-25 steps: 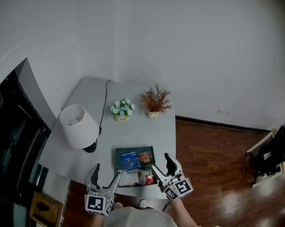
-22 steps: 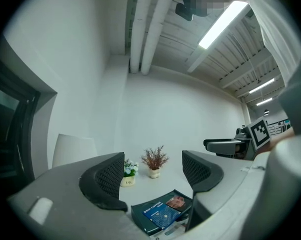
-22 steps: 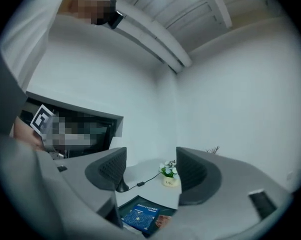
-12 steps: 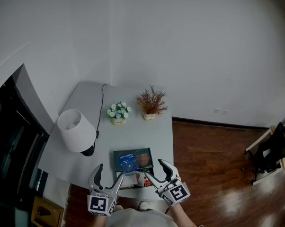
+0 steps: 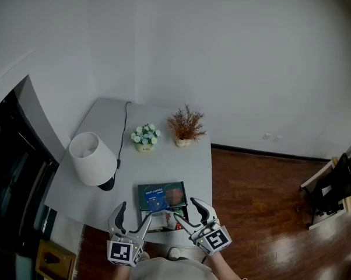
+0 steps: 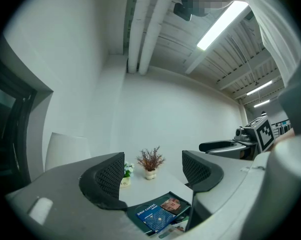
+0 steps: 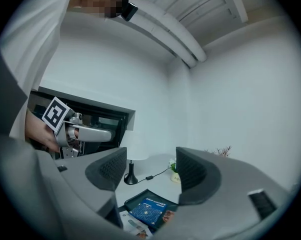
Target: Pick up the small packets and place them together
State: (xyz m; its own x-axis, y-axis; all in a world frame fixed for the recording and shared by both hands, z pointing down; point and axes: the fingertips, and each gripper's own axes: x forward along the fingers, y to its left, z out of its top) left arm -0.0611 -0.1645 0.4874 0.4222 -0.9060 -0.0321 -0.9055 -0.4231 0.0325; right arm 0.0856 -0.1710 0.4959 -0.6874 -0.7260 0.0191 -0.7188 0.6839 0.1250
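Observation:
A dark green box [image 5: 162,196] lies near the front edge of the grey table [image 5: 105,185], with a blue drip coffee packet [image 5: 157,201] on top of it. Small packets [image 5: 167,221] lie just in front of the box. My left gripper [image 5: 132,216] hovers open at the table's near edge, left of the packets, with nothing between its jaws. My right gripper [image 5: 188,212] hovers open on their right, also empty. The box [image 6: 160,215] and its blue packet [image 6: 153,215] show low in the left gripper view. In the right gripper view the box [image 7: 150,209] lies below the open jaws.
A white lamp [image 5: 92,159] stands at the table's left, its cord running to the back. A small flower pot [image 5: 144,139] and a dried plant pot [image 5: 185,127] stand at the back. Wooden floor [image 5: 263,203] lies to the right. A dark cabinet [image 5: 12,179] stands at the left.
Both grippers have drifted slightly left and toward the packets in the head view. The right gripper has come closer to the box. Both stay open and empty.

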